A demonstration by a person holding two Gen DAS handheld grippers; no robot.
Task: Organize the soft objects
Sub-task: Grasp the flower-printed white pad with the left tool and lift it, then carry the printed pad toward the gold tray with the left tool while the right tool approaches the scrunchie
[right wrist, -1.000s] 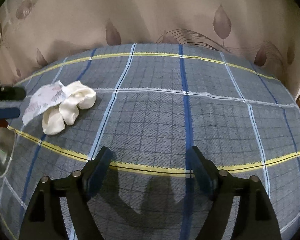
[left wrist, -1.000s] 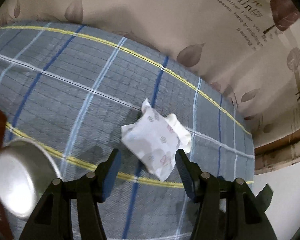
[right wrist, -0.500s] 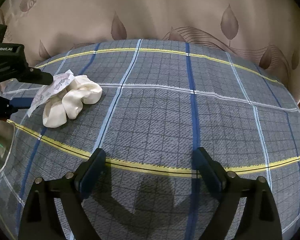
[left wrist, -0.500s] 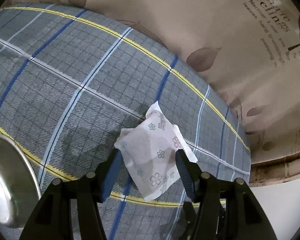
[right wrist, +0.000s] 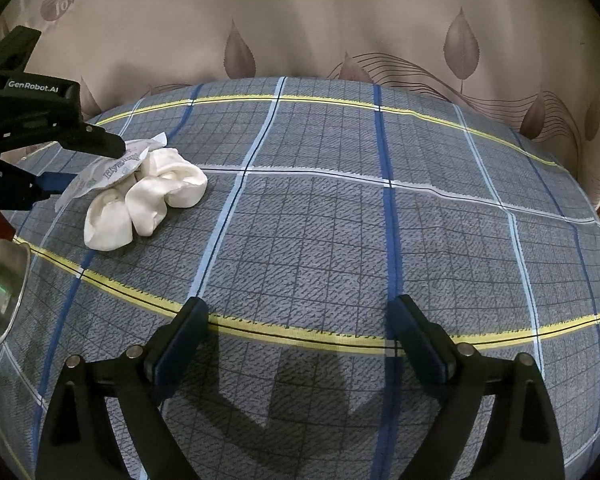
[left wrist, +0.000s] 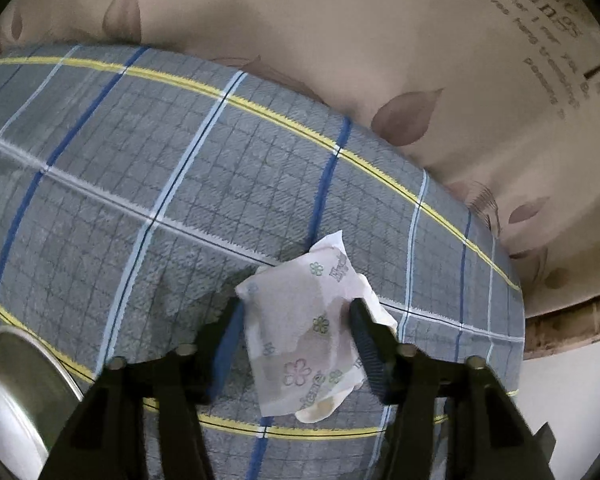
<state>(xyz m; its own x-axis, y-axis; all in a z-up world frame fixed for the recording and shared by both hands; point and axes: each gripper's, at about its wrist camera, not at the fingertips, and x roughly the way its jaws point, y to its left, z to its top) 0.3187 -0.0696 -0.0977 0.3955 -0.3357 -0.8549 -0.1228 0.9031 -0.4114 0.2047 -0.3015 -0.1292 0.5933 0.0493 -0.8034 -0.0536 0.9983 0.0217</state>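
A white flowered tissue pack [left wrist: 304,328] lies on the plaid bedspread, on top of a cream-white soft cloth bundle [right wrist: 148,196]. My left gripper [left wrist: 296,320] is open, its two fingers on either side of the pack. In the right wrist view the left gripper [right wrist: 88,164] reaches in from the left over the pack [right wrist: 108,168]. The cloth peeks out under the pack in the left view [left wrist: 316,410]. My right gripper [right wrist: 296,332] is open and empty above the bedspread, well right of the bundle.
A blue-grey plaid bedspread [right wrist: 340,220] with yellow and blue lines covers the surface. A shiny metal bowl [left wrist: 12,404] stands at the left edge, also in the right wrist view [right wrist: 4,284]. A beige leaf-print curtain [right wrist: 300,20] hangs behind.
My left gripper has moved forward until its open fingers straddle the tissue pack. The right gripper has drawn slightly nearer the bundle.
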